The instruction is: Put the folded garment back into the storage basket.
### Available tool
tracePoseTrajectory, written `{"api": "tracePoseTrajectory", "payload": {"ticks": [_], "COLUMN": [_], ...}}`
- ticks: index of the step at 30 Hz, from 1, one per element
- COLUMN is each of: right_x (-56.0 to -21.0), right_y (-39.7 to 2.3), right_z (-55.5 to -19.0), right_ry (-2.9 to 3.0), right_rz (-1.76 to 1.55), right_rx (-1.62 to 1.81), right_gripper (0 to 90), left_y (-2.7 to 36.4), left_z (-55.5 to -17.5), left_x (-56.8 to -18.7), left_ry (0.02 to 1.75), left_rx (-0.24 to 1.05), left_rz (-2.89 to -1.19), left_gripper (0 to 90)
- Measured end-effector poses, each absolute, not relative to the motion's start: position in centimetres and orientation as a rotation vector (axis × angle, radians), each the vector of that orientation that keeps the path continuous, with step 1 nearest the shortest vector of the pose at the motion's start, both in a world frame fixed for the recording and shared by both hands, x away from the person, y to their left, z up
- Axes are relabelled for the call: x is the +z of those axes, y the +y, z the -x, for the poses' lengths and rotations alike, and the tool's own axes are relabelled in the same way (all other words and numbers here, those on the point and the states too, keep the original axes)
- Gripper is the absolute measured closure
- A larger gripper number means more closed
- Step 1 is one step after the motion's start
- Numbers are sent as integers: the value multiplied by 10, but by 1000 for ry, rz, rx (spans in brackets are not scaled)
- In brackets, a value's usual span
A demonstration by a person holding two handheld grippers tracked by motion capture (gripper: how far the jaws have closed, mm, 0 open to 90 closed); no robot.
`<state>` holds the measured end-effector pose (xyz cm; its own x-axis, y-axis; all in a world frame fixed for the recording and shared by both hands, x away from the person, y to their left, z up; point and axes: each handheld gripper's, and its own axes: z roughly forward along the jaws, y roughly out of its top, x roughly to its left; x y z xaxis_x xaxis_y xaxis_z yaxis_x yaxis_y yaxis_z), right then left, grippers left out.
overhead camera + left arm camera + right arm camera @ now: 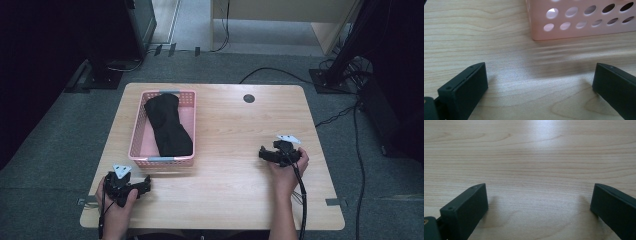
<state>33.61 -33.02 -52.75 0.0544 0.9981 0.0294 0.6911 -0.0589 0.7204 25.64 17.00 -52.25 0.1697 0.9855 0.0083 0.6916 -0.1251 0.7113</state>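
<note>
A pink perforated basket stands on the left half of the wooden table, and a folded black cloth lies inside it. My left gripper rests near the table's front left corner, just in front of the basket, open with nothing between its jaws. In the left gripper view the basket's wall is close ahead and my left gripper has bare wood between its wide-apart jaws. My right gripper rests on the right half of the table, open and empty. The right gripper view shows that gripper over plain wood.
A dark round cable hole sits near the table's far edge. Cables run over the grey floor to the right, and dark stands rise behind the table. A black cable trails from the right gripper along the forearm.
</note>
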Motion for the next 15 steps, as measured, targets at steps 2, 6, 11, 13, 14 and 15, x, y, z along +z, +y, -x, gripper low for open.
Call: {"api": "tracePoseTrajectory", "payload": {"ticks": [2, 6, 11, 13, 14, 15], "right_x": [-527, -528, -528, -528, -528, -528], "right_y": [-332, -335, -339, -341, -342, -343], "right_z": [-335, -334, -332, -331, -331, -330], "right_ry": [1686, 1683, 1676, 1672, 1673, 1669], "right_rz": [-1808, -1810, -1814, -1817, -1817, -1819], "right_rx": [747, 744, 742, 739, 739, 740], "right_gripper": [6, 6, 6, 6, 6, 6], "left_y": [170, 170, 170, 170, 170, 170], "left_z": [-256, -256, -256, -256, -256, -256], "left_x": [-523, -523, -523, -523, -523, -523], "left_ry": [1580, 1581, 1580, 1580, 1580, 1580], "left_rx": [670, 670, 670, 670, 670, 670], "left_rz": [-1884, -1883, -1884, -1884, -1884, -1884], "left_gripper": [0, 0, 0, 0, 0, 0]}}
